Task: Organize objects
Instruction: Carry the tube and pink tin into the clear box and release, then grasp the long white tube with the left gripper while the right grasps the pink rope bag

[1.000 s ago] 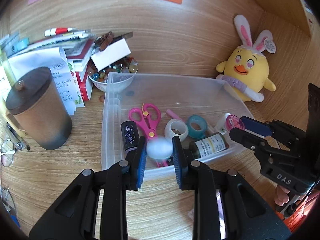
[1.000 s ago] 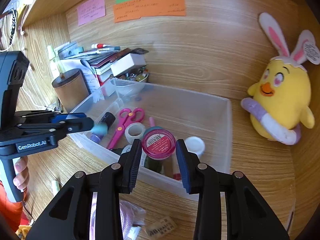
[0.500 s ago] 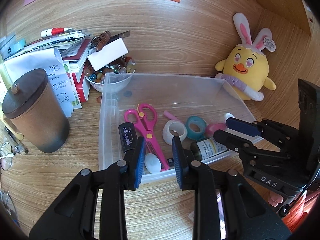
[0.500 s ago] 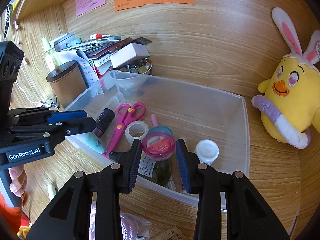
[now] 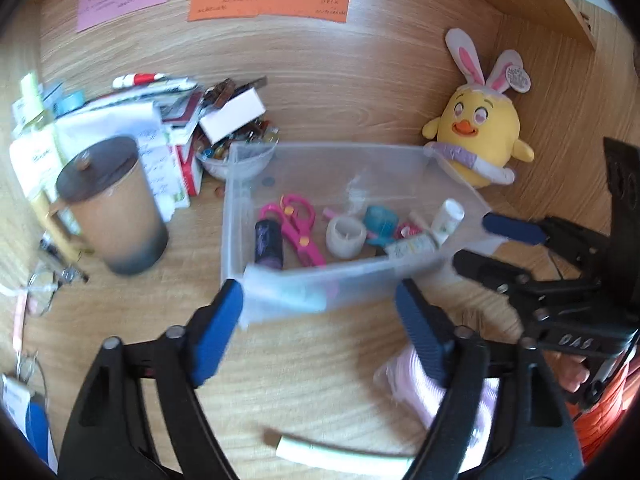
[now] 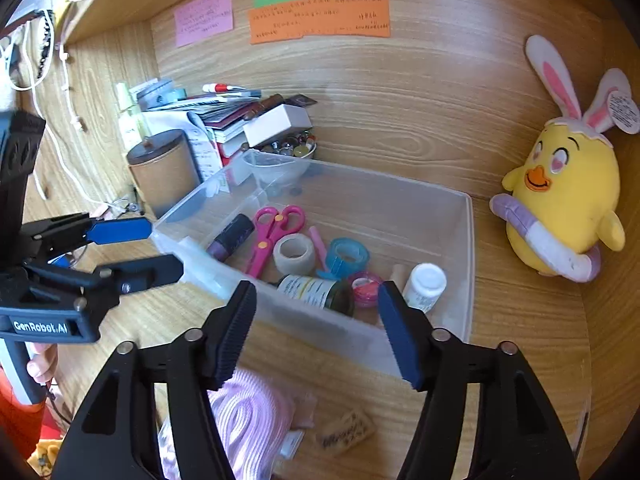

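My left hand-held gripper (image 5: 316, 320) and right hand-held gripper (image 6: 316, 328) have just been opening, both empty (left view blurred), over the bin (image 6: 466, 264).

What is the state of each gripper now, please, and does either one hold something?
Left gripper: open, jaws have just been opening, holding nothing.
Right gripper: open, jaws have just been opening, holding nothing.

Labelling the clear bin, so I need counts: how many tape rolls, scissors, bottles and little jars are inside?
Tape rolls: 2, white roll and teal roll
Scissors: 1
Bottles: 2, brown bottle and white-capped bottle
Jars: 1, pink jar
Total: 6
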Demonstrator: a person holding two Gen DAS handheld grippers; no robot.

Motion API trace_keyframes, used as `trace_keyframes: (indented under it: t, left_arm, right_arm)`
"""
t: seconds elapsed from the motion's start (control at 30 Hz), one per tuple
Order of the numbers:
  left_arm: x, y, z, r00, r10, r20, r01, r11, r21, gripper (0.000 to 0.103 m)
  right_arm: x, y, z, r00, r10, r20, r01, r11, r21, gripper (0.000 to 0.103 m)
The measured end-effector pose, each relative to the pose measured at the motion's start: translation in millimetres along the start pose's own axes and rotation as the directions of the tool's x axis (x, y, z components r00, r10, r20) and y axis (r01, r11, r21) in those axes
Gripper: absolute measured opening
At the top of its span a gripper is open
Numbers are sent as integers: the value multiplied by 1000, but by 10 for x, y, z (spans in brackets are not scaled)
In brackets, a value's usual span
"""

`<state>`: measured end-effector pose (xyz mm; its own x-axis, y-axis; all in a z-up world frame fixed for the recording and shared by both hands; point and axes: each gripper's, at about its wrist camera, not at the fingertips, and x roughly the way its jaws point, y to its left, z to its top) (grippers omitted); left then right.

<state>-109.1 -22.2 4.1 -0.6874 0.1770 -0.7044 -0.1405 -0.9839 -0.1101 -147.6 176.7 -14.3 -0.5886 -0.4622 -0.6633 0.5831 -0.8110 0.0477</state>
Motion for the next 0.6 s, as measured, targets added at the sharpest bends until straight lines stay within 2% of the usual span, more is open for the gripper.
trace_keyframes:
  t: [0.17, 0.3, 0.53, 0.6]
  left_arm:
    - [-13, 21, -322, 997, 38, -63, -39, 999, -6, 87]
    - [12, 66, -554, 991, 27, -128, -34, 998, -56, 88]
    - [-75, 39, -807, 988, 45, -146, -58, 995, -87, 88]
    - [-77, -4, -858, 988, 48, -146, -62, 994, -87, 91]
  right_arm:
    - [-148, 94, -174, 1000, -15, 3, 15, 1000, -22, 68]
    - [-249, 183, -332, 999, -43, 20, 43, 998, -42, 79]
    - [-260, 275, -613, 999, -24, -22, 23, 999, -27, 81]
    - [-248, 308, -684, 999, -19, -37, 18, 1000, -24, 81]
